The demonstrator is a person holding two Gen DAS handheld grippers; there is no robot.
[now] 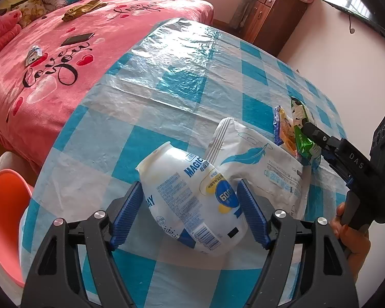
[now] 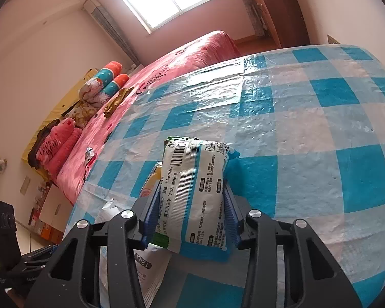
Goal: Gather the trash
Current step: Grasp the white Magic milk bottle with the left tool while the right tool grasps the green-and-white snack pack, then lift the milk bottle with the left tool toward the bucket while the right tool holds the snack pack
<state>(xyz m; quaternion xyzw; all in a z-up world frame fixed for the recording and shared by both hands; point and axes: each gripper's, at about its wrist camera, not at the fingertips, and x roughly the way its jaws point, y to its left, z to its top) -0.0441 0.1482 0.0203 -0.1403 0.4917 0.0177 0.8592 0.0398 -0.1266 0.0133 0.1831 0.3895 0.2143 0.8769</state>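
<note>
Milk pouch: a white soft plastic pouch with blue print and a barcode (image 1: pixel 192 200) lies on its side on the table, near the edge closest to the left wrist camera.
Left gripper: the black gripper with blue ribbed pads (image 1: pixel 191 205) has its jaws on both sides of the milk pouch. The right pad (image 1: pixel 251 213) is at the pouch's side; the left pad looks just touching or just beside it, I cannot tell which. The pouch is not squeezed.
Tissue pack: a white and green plastic pack with a barcode (image 2: pixel 195 192) stands between the jaws of the right gripper (image 2: pixel 191 205), and both blue pads press on its sides, so it is gripped. In the left wrist view it is over the right part of the table.
White bag: a flat white plastic bag with a blue feather drawing (image 1: pixel 259 164) lies on the table, just behind the milk pouch.
Snack wrapper: a yellow and blue wrapper (image 1: pixel 282 128) is just beside the tissue pack.
Table: covered with a blue and white checked plastic cloth (image 1: pixel 166 82).
Hand: a person's hand (image 1: pixel 351 233) holds the right gripper's handle.
Bed: a pink blanket with black writing (image 1: pixel 51 59) is beyond the table's far edge; a dark phone (image 1: pixel 77 39) lies on it.
</note>
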